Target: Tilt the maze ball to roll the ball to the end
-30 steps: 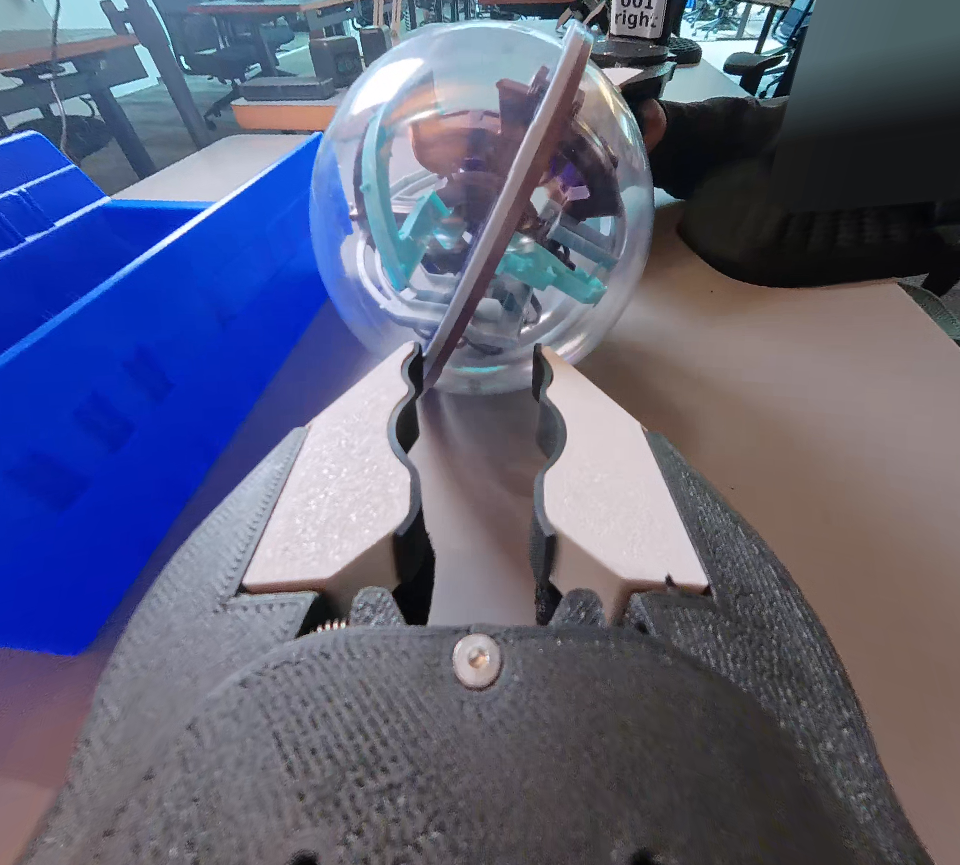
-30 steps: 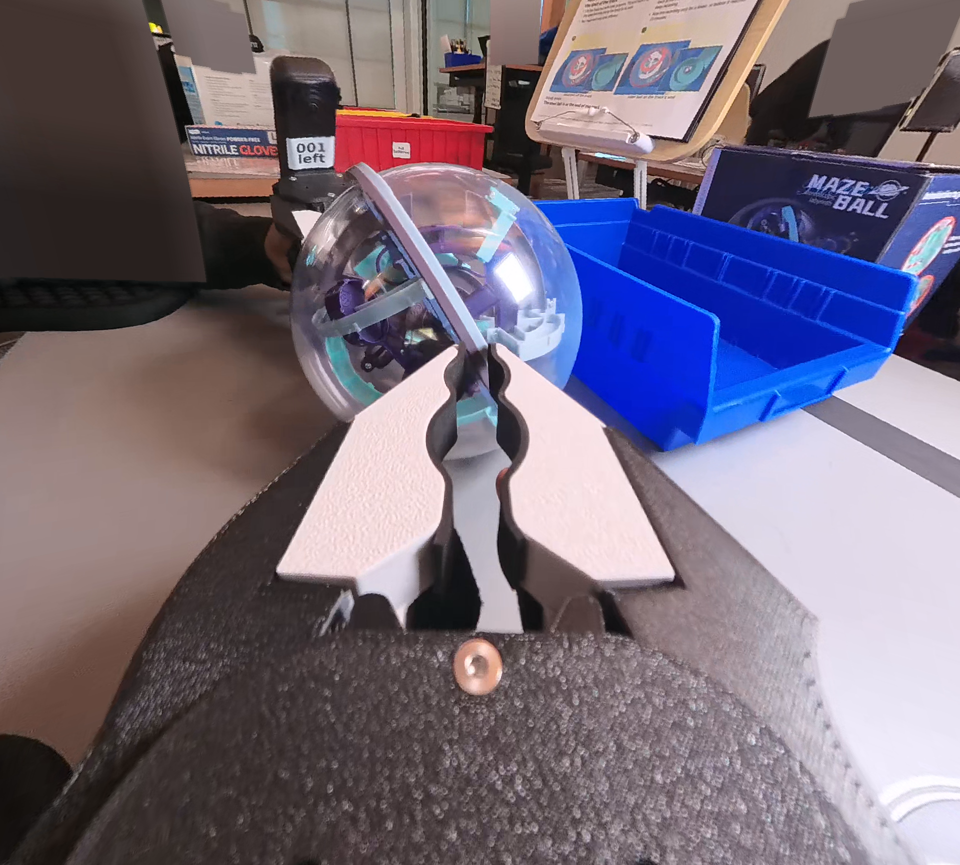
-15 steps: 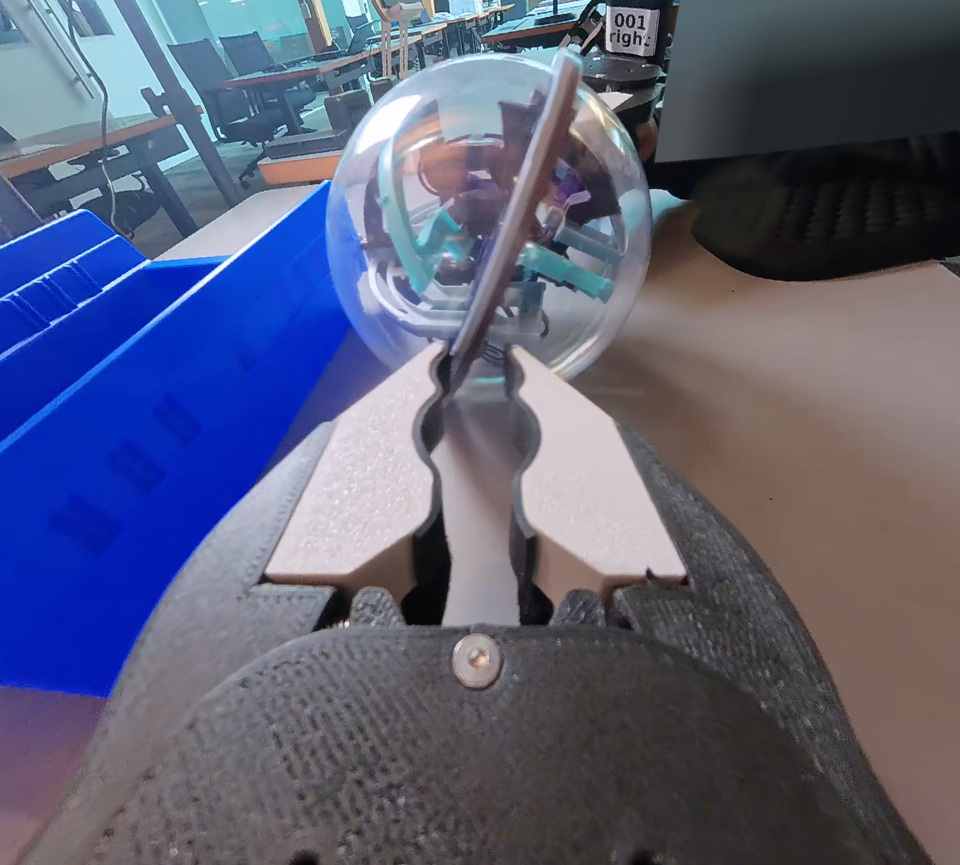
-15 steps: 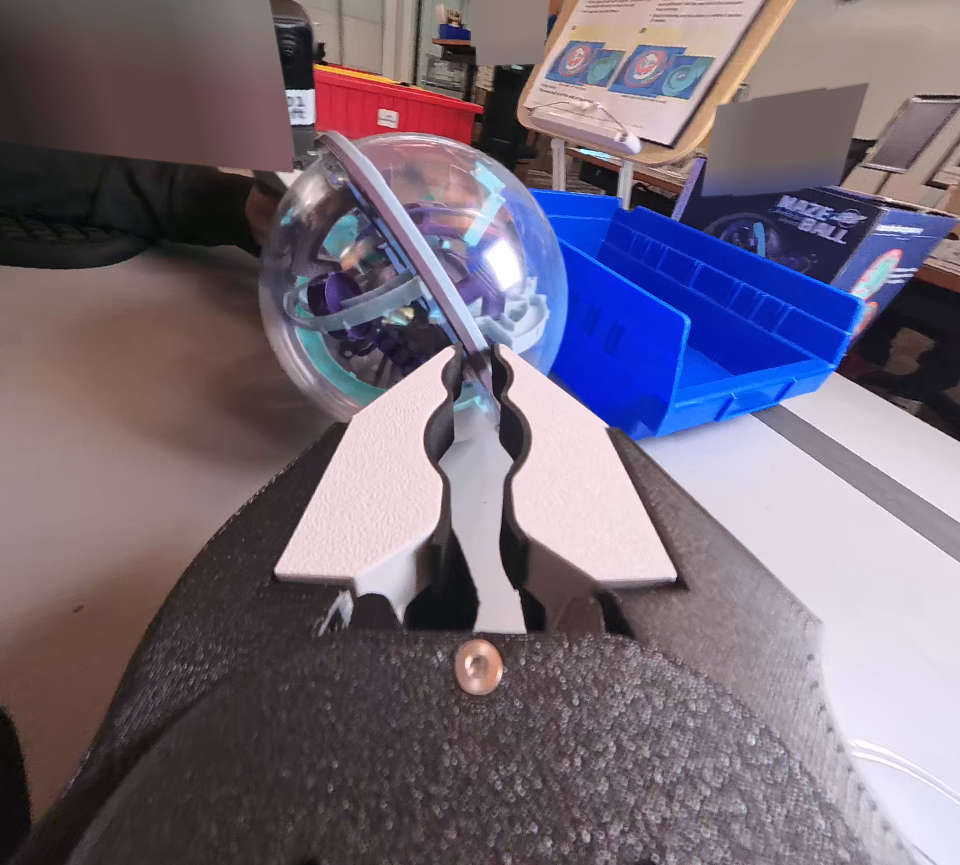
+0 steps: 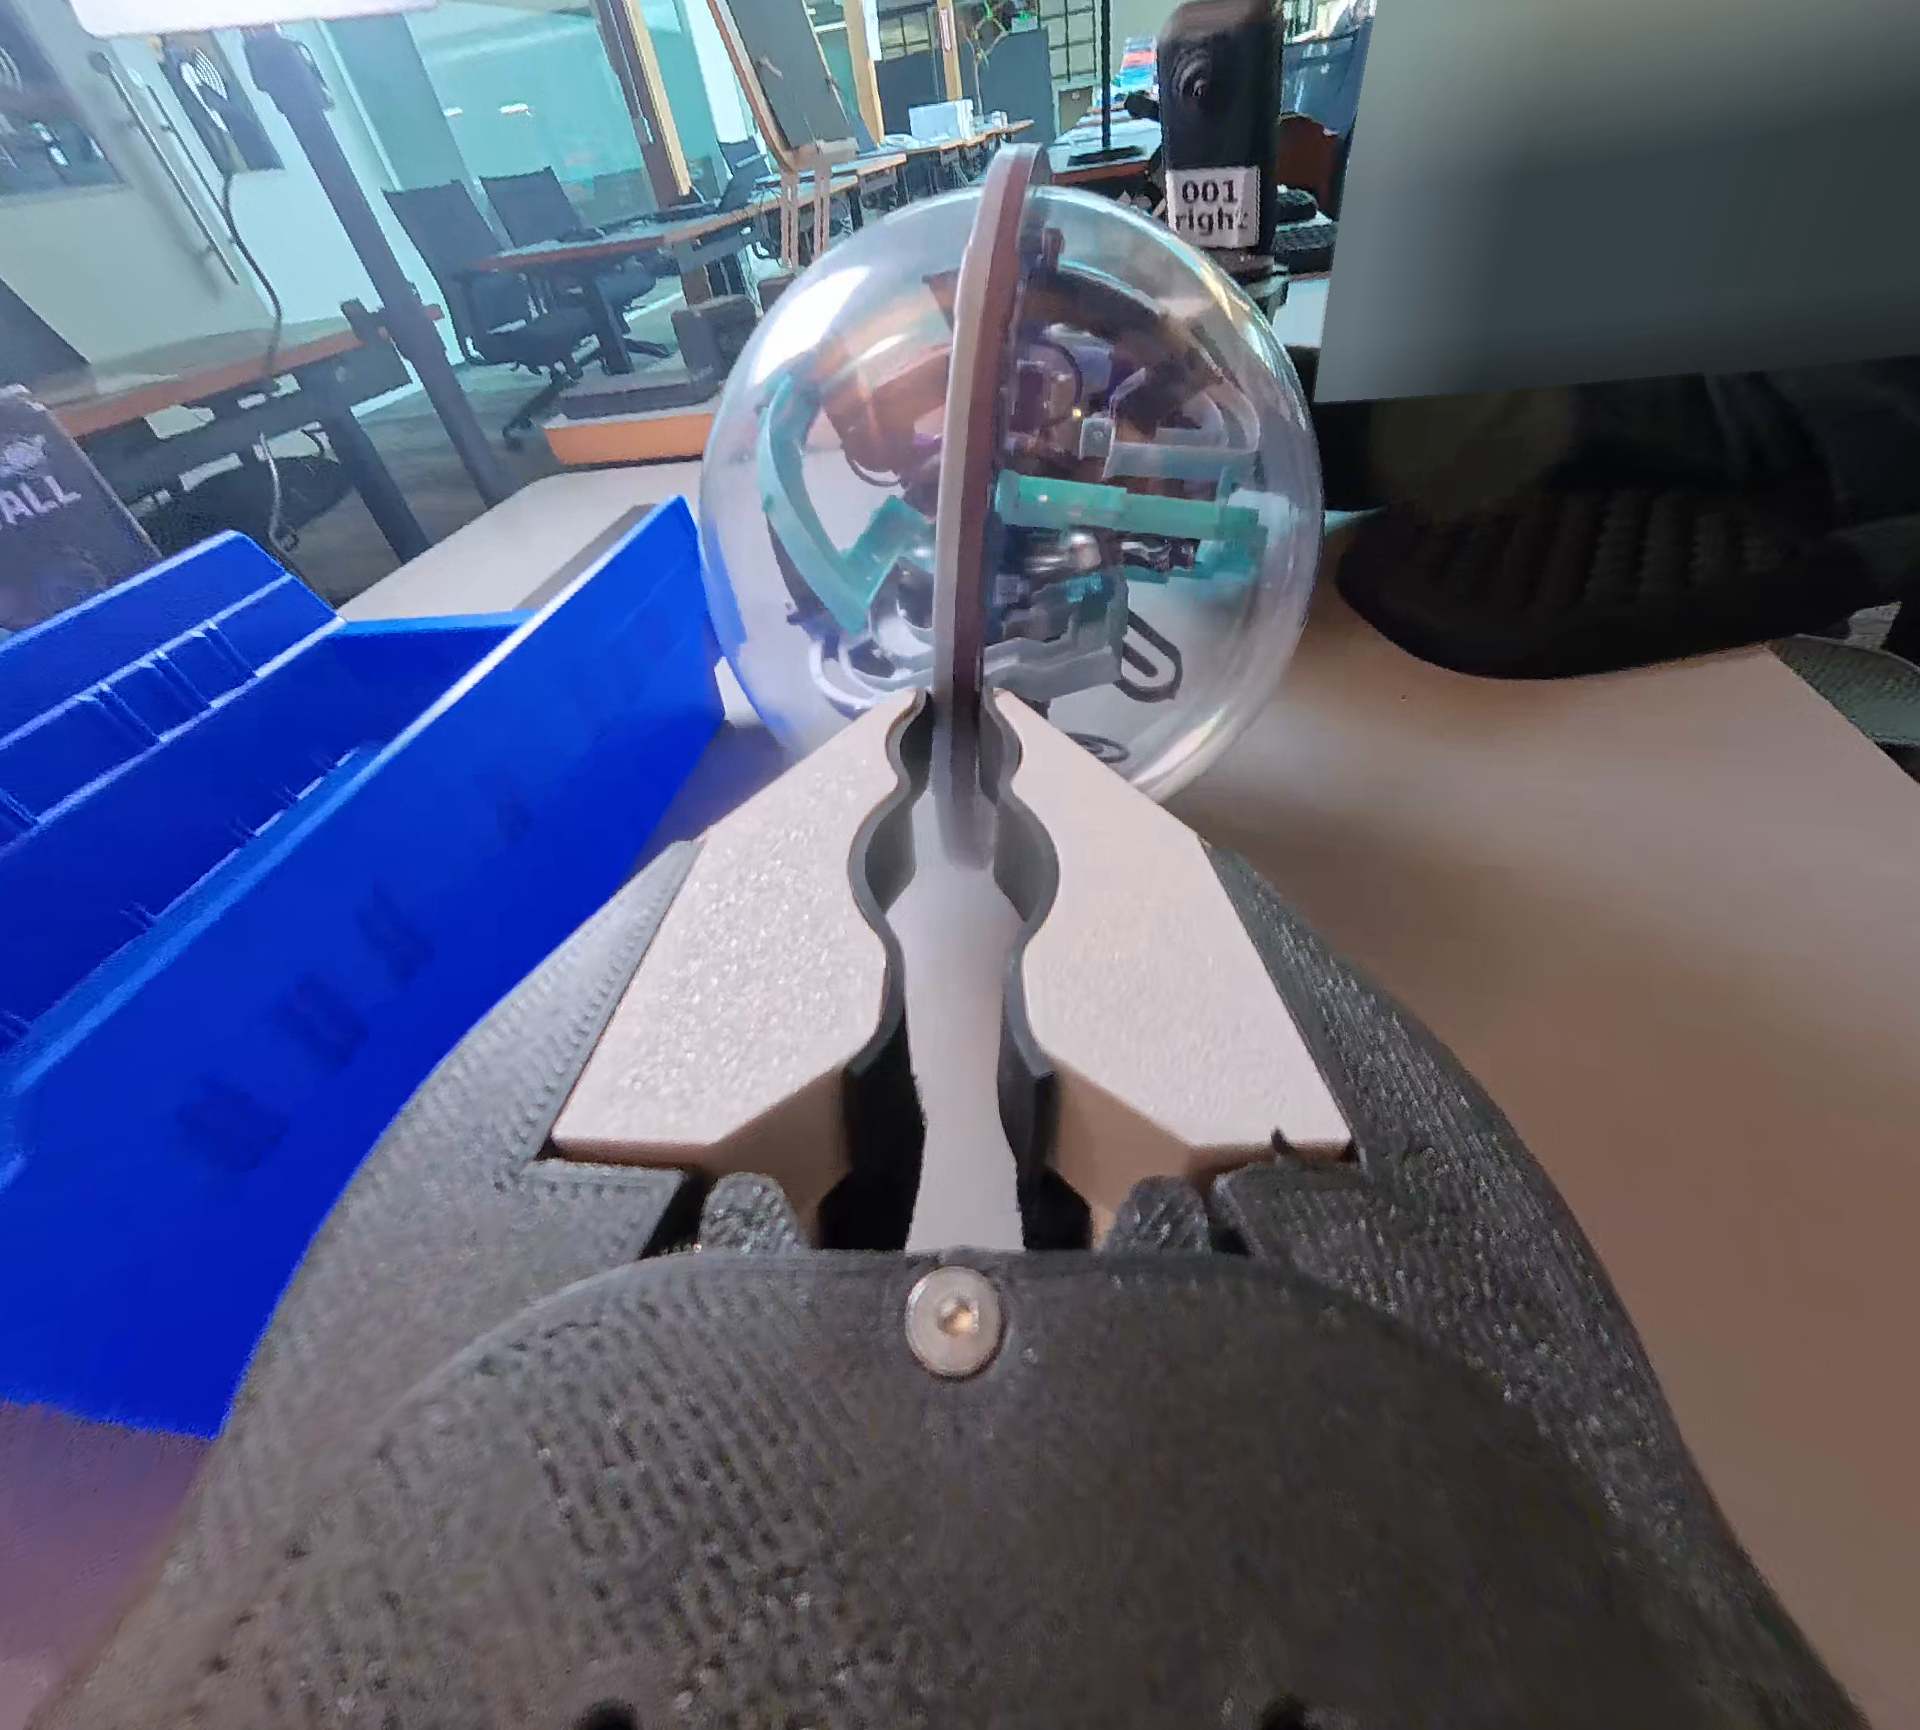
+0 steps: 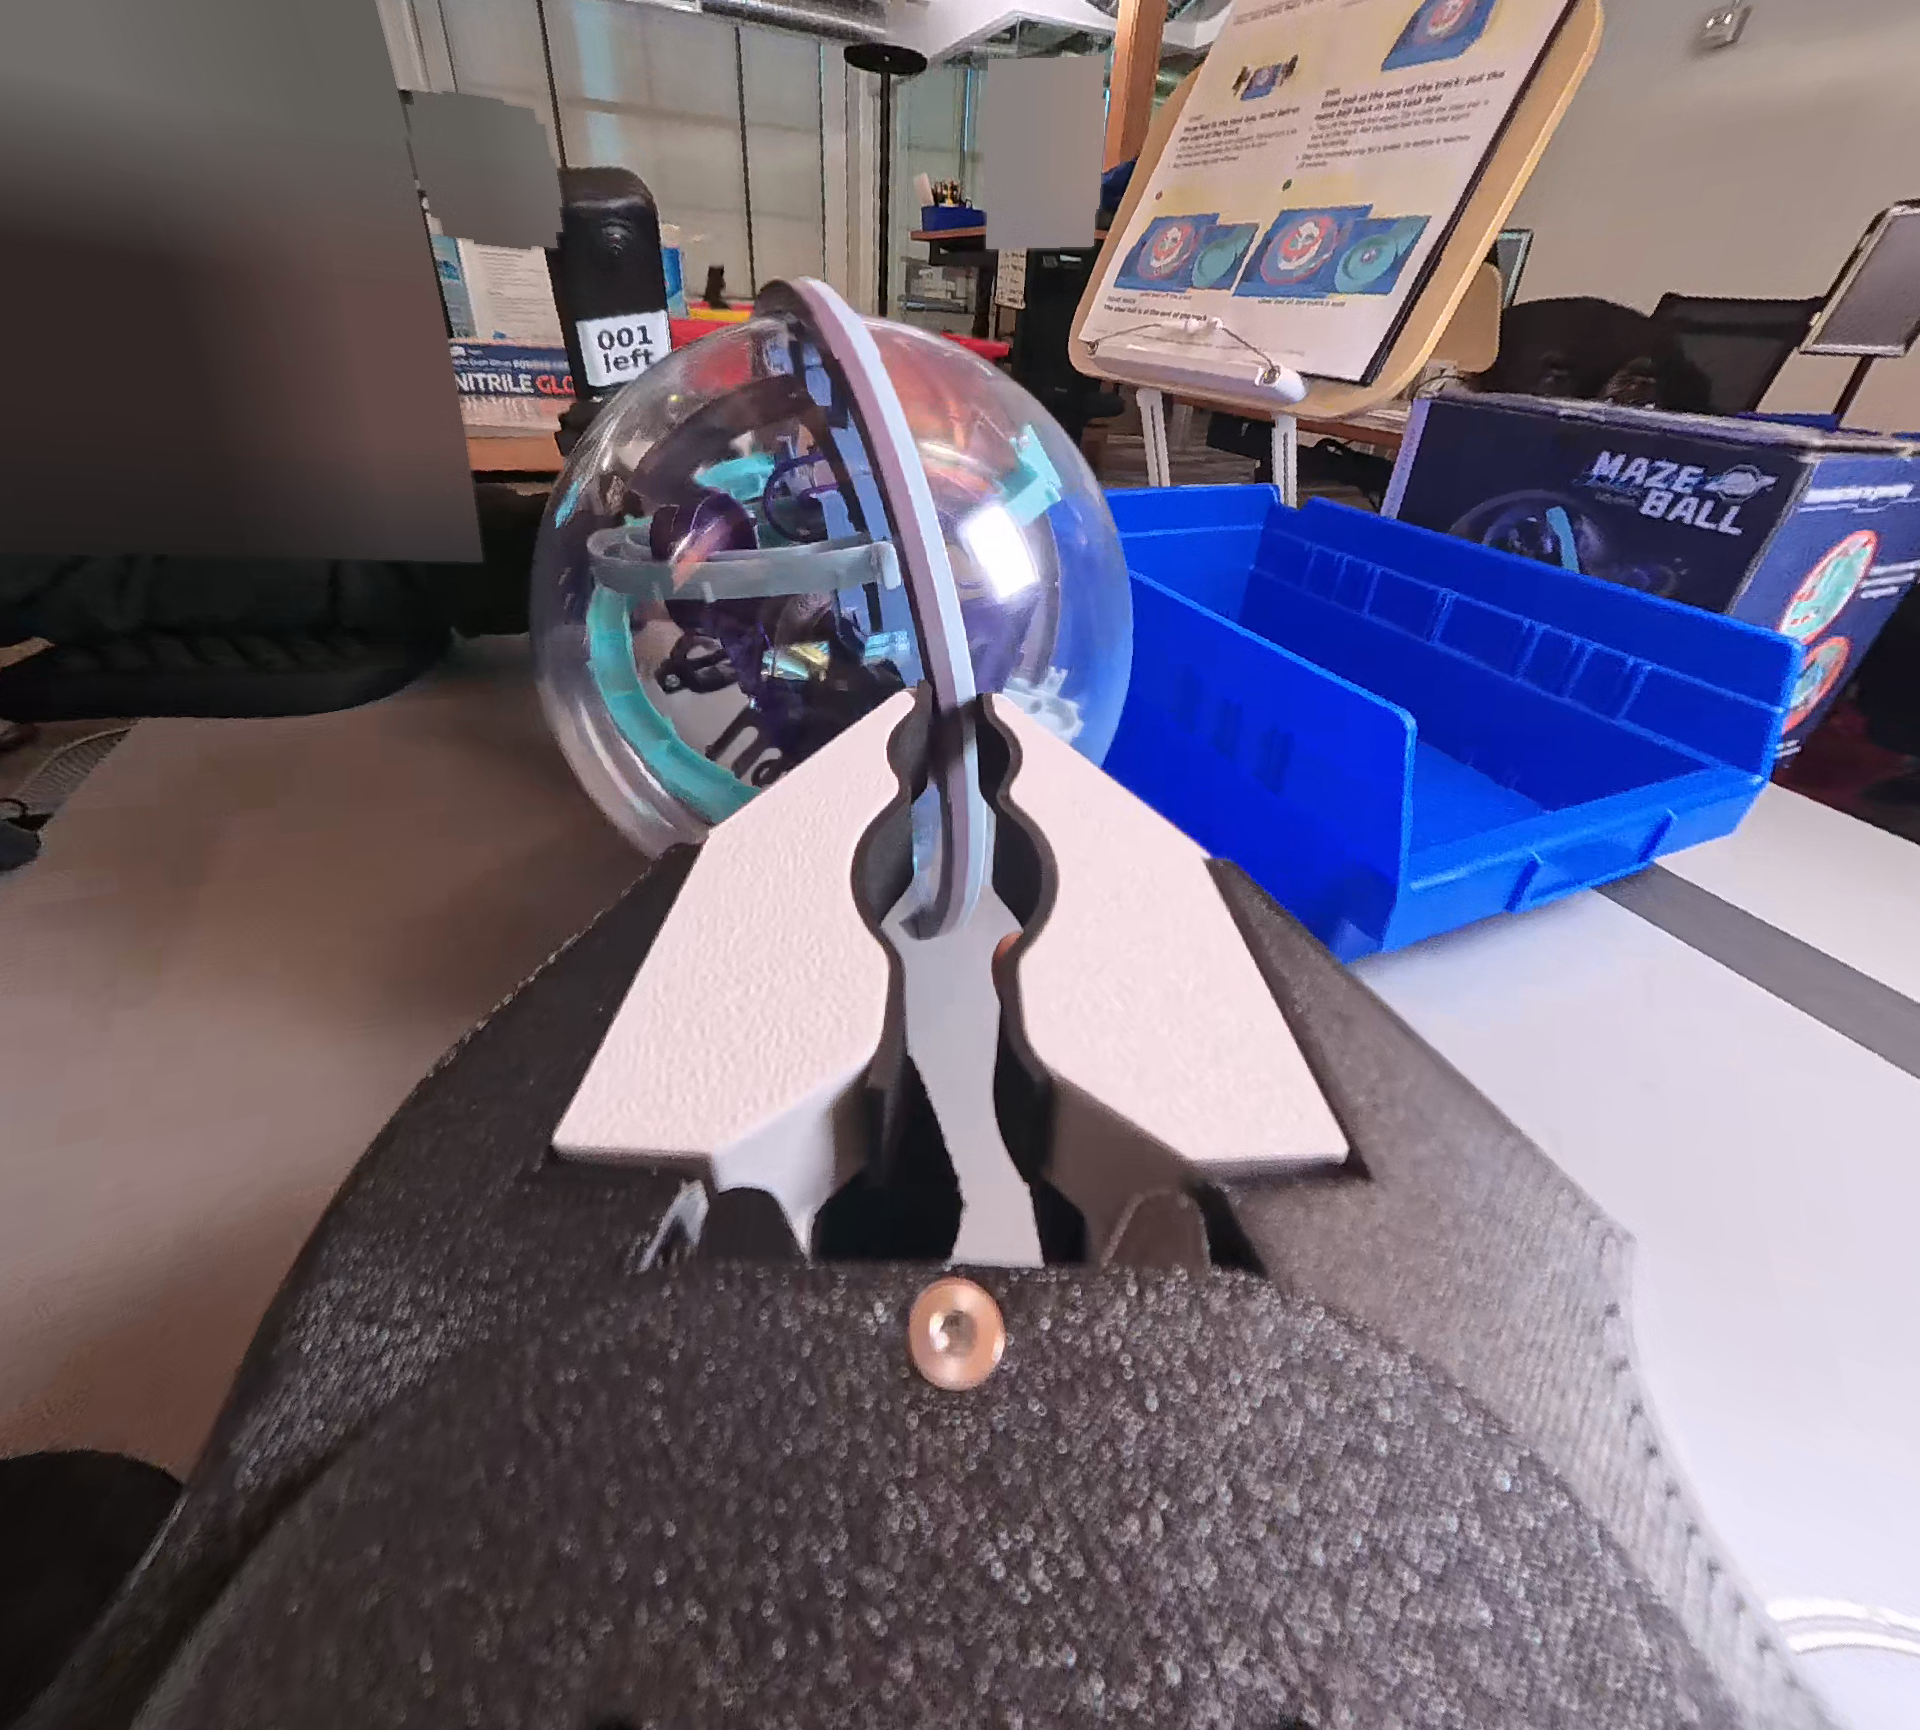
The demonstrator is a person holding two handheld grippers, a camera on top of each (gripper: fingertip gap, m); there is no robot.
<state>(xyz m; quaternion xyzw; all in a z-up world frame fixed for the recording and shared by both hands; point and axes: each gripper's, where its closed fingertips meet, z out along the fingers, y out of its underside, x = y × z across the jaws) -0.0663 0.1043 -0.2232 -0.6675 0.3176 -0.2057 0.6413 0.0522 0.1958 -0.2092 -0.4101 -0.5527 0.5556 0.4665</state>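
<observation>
Gripping maze ball (image 5: 1091, 475) rim, both tongs | tan table (image 5: 1558, 901) | open office

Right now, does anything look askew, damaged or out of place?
Nothing stands out. The maze ball is intact, both grippers' jaws clamped on its rim ring from opposite sides. The blue bin sits level beside it.
</observation>
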